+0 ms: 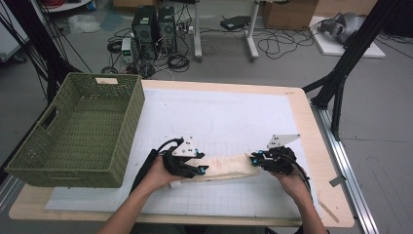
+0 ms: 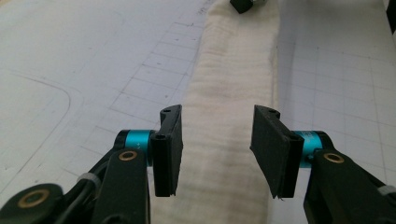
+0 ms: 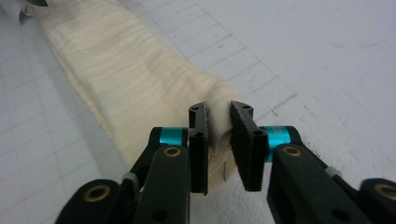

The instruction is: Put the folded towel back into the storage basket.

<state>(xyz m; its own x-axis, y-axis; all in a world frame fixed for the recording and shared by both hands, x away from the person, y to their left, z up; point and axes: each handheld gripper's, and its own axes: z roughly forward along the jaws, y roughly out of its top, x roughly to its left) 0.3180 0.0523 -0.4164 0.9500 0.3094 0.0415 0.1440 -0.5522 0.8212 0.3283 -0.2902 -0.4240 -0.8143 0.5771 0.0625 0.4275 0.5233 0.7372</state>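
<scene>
- At the far left, I see a green woven plastic basket (image 1: 78, 129) with cut-out handles standing on the desk's (image 1: 311, 141) left edge, well apart from the work. Its inside looks bare; I judge it a likely drop-off container.
- A white gridded mat (image 1: 234, 112) covers most of the desk and carries the cloth.
- My left gripper (image 2: 218, 147) sits at the left end of the cloth. Its jaws stand wide apart, one on either side of the strip, gripping nothing. I judge this spacing set to close across the full width.
- A cream-coloured, long, folded strip of ribbed cloth (image 1: 229, 166) lies flat on the mat near the desk's front edge, running left to right between the two grippers.
- My right gripper (image 3: 219, 144) is at the cloth's right end. Its jaws are nearly together, pinching a raised fold of the fabric between the pads. I judge this hold anchors that end while the left side is positioned.
</scene>
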